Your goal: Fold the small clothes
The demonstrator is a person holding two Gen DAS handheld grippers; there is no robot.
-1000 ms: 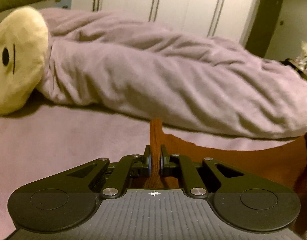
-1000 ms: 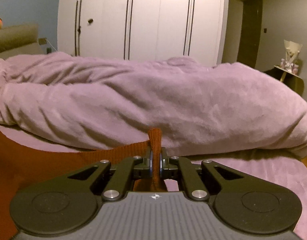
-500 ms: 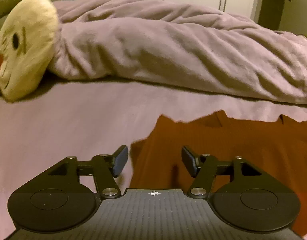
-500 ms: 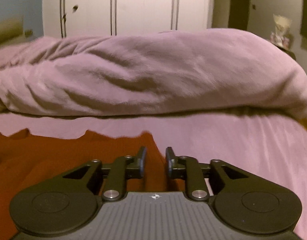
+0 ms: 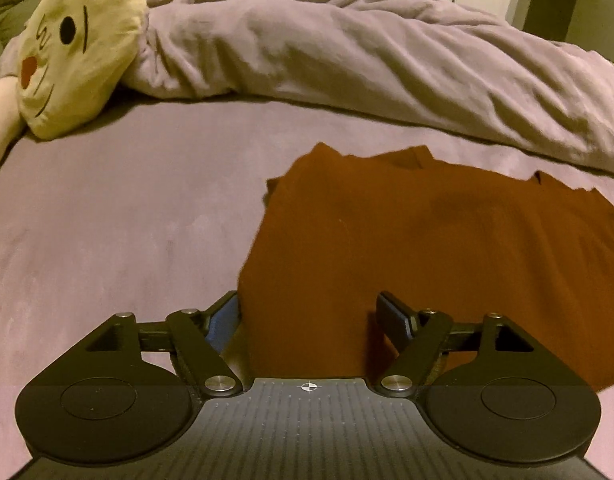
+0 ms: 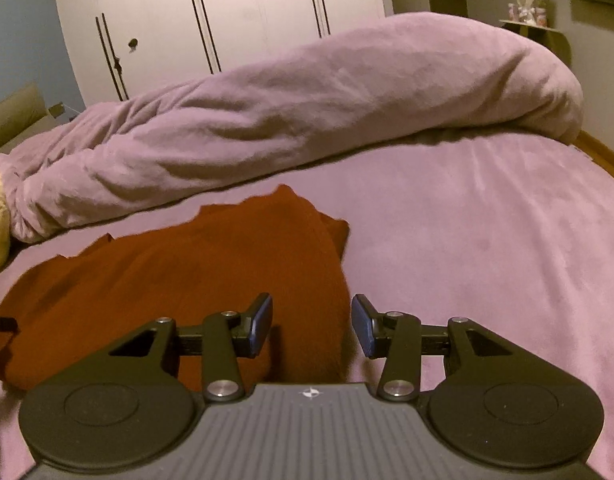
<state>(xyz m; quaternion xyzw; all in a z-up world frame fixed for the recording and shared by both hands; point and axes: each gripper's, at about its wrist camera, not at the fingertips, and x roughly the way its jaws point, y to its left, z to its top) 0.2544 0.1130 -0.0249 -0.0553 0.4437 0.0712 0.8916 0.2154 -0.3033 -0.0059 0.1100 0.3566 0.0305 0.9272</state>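
Both hand-held grippers, clamped on the rust-brown garment [image 5: 447, 240] a second ago, have let go: the left hand-held gripper [image 5: 313, 320] and right hand-held gripper [image 6: 311, 328] now stand apart, jaws opening, pads clear of the cloth lying flat on the bed [image 6: 487, 240]. Risk: the opening jaws straddle the garment's side edges. Withdrawing low could snag an edge and undo the fold.
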